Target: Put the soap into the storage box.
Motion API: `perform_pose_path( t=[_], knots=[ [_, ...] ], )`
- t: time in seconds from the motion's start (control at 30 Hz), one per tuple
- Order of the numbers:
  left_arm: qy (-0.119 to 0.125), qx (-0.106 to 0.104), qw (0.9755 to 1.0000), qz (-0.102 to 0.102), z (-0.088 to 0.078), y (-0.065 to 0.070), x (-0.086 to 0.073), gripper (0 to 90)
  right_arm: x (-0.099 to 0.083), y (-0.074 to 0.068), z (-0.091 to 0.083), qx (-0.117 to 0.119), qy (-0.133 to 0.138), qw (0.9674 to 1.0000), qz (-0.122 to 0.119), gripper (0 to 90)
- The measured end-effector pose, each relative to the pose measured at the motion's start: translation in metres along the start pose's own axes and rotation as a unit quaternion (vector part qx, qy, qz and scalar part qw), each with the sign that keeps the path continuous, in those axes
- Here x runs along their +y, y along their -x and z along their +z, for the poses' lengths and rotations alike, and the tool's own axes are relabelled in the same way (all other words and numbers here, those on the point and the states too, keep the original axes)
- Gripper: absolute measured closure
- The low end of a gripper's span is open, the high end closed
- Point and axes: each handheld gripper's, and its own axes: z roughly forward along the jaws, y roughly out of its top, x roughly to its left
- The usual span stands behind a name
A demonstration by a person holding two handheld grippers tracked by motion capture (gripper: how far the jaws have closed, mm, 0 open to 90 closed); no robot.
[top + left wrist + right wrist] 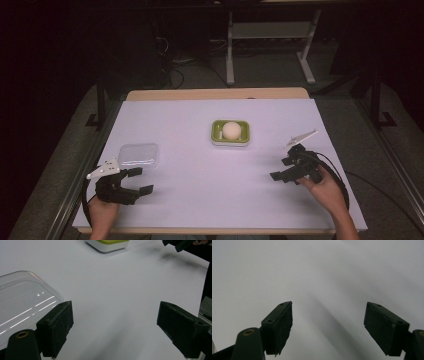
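Observation:
A green and white container [230, 132] sits mid-table with a pale round ball [231, 129] inside it; its near edge [108, 245] tops the left gripper view. A clear plastic lid [138, 154] lies flat at the left, and in the left gripper view the lid [22, 302] is just beside the left jaw. My left gripper [140, 180] hovers open near the front left, right below the lid, holding nothing. My right gripper [281, 168] is open at the front right, over bare white surface [319, 277], with nothing between its jaws.
The white sheet [200, 165] covers the table, with a wooden strip [215, 93] at the far edge. Beyond stand metal desk legs [230, 50] and cables on a dark floor. My right gripper's tip [180, 243] shows at the top right of the left gripper view.

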Motion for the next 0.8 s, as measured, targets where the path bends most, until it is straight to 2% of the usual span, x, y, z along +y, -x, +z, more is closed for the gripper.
perform_pose_path(
  t=[0.17, 0.8],
  knots=[
    [-0.005, -0.011, 0.9999, 0.003, 0.001, 0.000, 0.000, 12.9, -0.011, -0.003, -0.002, -0.006, 0.004, 1.0000, -0.001, 21.3],
    [-0.005, -0.012, 0.9999, 0.003, 0.003, 0.002, -0.001, 12.9, -0.049, -0.025, -0.002, 0.000, 0.025, 0.9997, 0.000, 20.1]
  ],
)
